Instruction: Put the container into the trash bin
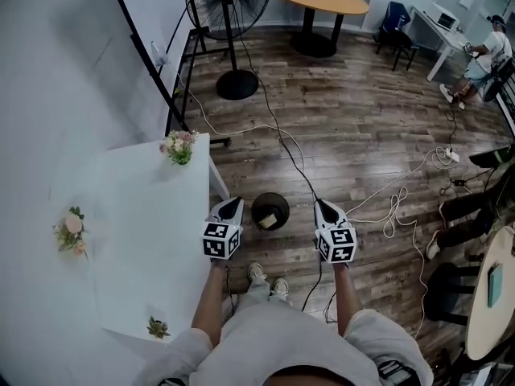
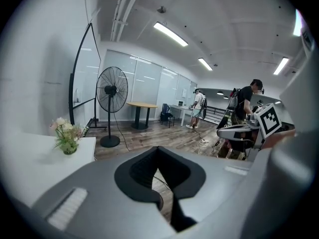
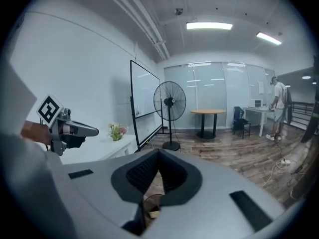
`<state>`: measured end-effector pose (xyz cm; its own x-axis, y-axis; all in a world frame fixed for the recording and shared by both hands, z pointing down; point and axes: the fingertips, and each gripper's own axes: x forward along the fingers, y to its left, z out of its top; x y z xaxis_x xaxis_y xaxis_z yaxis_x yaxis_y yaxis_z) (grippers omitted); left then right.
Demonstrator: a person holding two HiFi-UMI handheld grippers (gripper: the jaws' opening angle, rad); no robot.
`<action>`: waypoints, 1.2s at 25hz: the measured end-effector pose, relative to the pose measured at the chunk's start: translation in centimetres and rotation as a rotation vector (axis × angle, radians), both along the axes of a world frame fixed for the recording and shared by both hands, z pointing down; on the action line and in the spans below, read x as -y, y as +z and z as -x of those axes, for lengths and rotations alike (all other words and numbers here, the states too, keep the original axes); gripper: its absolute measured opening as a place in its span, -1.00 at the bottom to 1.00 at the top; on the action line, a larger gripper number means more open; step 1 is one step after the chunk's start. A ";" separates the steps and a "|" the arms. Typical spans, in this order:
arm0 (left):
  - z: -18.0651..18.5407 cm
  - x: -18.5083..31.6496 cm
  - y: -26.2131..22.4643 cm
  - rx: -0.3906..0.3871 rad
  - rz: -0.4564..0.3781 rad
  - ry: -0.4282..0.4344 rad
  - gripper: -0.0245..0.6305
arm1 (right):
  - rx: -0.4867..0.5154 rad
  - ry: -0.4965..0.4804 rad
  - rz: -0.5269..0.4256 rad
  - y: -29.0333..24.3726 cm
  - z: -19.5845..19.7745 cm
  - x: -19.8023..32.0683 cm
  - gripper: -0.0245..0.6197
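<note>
A black round trash bin stands on the wood floor in front of the person's feet, with a yellowish container lying inside it. My left gripper hangs left of the bin and my right gripper right of it, both above it and apart from it. Both are shut with nothing between their pads. In the right gripper view the bin and the container show below the closed jaws of the right gripper. The left gripper looks out over the floor.
A white table with small flower pots stands at the left, its corner near the left gripper. A standing fan and a whiteboard frame are behind it. Cables trail over the floor at the right, where people stand and sit.
</note>
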<state>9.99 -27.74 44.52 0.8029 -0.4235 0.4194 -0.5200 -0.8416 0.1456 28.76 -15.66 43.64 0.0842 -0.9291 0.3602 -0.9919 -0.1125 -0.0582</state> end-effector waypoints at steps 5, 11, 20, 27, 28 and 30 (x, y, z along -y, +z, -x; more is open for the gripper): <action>0.4 -0.4 -1.6 -0.001 -0.018 0.008 -0.89 | -0.005 0.016 -0.010 -1.4 -0.2 -1.2 -0.88; 0.8 -0.5 -3.4 0.004 -0.044 0.007 -0.89 | -0.014 0.011 -0.020 -2.9 0.0 -2.1 -0.88; 1.1 -1.1 -4.2 0.002 -0.056 0.006 -0.89 | -0.027 0.009 -0.041 -4.4 0.0 -2.8 -0.88; 1.5 -1.1 -4.1 0.002 -0.058 0.004 -0.89 | -0.028 0.006 -0.051 -4.6 0.2 -2.9 -0.88; 1.5 -1.2 -4.2 0.001 -0.059 0.004 -0.89 | -0.031 0.004 -0.048 -4.6 0.2 -3.0 -0.88; 1.4 -1.2 -4.4 -0.003 -0.064 0.004 -0.89 | -0.034 0.000 -0.045 -4.6 0.2 -2.8 -0.88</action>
<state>8.62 -26.51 40.11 0.8057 -0.4463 0.3894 -0.5164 -0.8513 0.0928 28.59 -12.84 39.06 0.0955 -0.9443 0.3150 -0.9934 -0.1104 -0.0298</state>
